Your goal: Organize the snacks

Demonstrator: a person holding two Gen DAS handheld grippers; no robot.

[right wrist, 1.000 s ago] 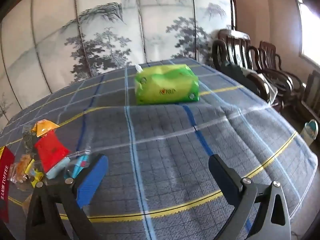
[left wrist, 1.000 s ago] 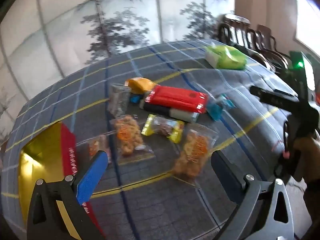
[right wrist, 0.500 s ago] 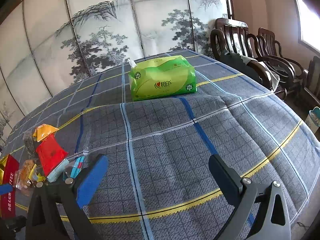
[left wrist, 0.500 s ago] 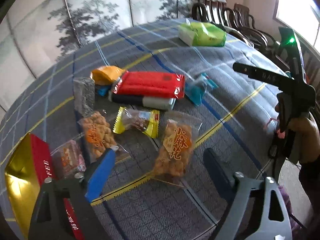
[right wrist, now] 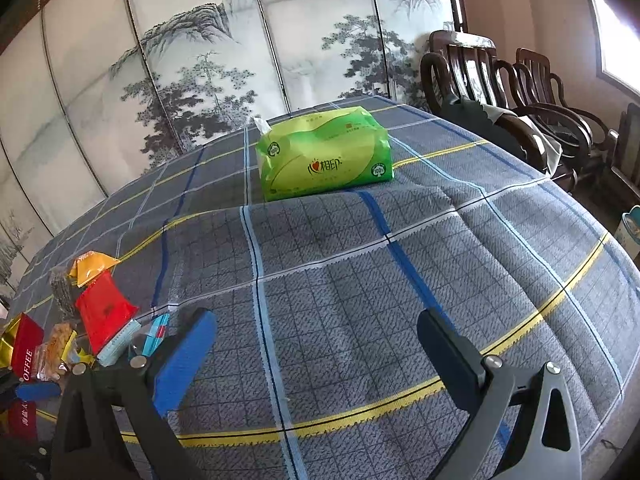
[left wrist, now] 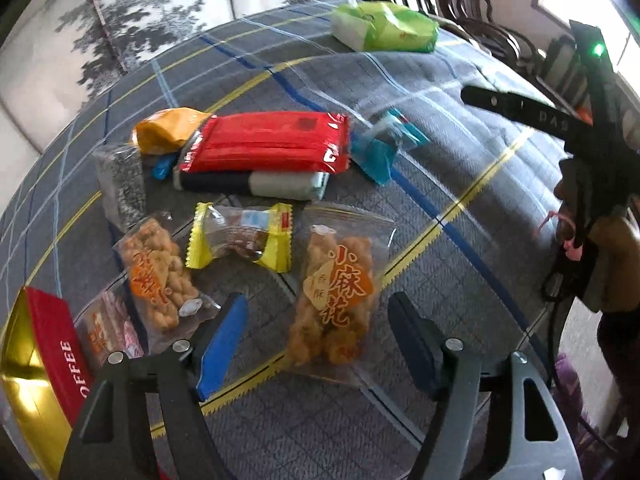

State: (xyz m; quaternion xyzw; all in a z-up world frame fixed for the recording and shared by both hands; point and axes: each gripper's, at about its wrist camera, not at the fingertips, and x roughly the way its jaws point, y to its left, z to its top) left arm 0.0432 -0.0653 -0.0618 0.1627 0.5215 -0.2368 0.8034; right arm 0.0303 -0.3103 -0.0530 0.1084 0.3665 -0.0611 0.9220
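Left tongs (left wrist: 316,340), jaws just narrowing, straddle the twist bag (left wrist: 334,300) without pinching; right tongs (right wrist: 316,356) spread over bare surface (right wrist: 360,264).

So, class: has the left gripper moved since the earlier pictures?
Yes. The left gripper has come down toward the twisted-snack bag, which now lies between its closing fingers, untouched.

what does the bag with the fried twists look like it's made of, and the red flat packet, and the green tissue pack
Fried twist bag: clear, glossy thin plastic film; the twists show through and its edges crinkle.
Red packet: shiny plastic or foil-backed film, with highlights and crimped serrated ends; which one is unclear.
Green tissue pack: soft glossy plastic wrap, wrinkled, with a white tissue poking out.
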